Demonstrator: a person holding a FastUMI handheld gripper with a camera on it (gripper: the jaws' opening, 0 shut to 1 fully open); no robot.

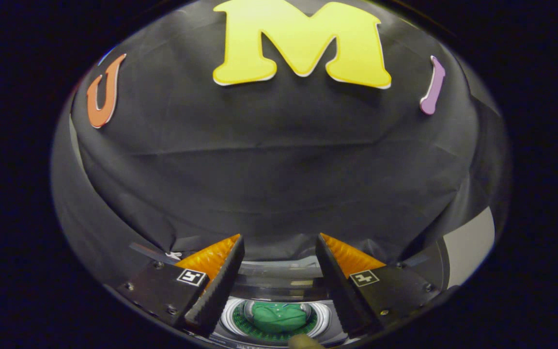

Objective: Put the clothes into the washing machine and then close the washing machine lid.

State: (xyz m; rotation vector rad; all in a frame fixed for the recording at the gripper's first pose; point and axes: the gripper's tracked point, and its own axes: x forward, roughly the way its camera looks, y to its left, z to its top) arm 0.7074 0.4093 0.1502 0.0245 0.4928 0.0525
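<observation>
While the gripper (279,252) hangs above the washer (279,283), its two fingers (218,286) stand wide apart and hold nothing. Both fingers point toward the black cloth wall (279,169) at the back of the booth. Down low, between the fingers, you can see the top of the washer. It has a round opening with a shiny ring (325,320) around it. Inside the ring sits the drum, and the drum's green rim (240,320) has little dots all around. A green piece of clothing (278,316) lies in the middle of the drum, all bunched up. It looks like a small shirt with tiny buttons, but it is so small here that I cannot be sure. The clothing is inside the washer, not on top of it and not hanging over the ring. It lies between the two fingers and lower than them, and they do not touch it. A clear curved part (279,274) rises at the back edge of the washer, just behind the opening. That may be the lid standing up, since the opening is not covered. A small tan thing (303,342) pokes in at the front edge of the washer, and I cannot tell what it is. A pale panel (468,245) stands off to one side, past the cloth wall.
</observation>
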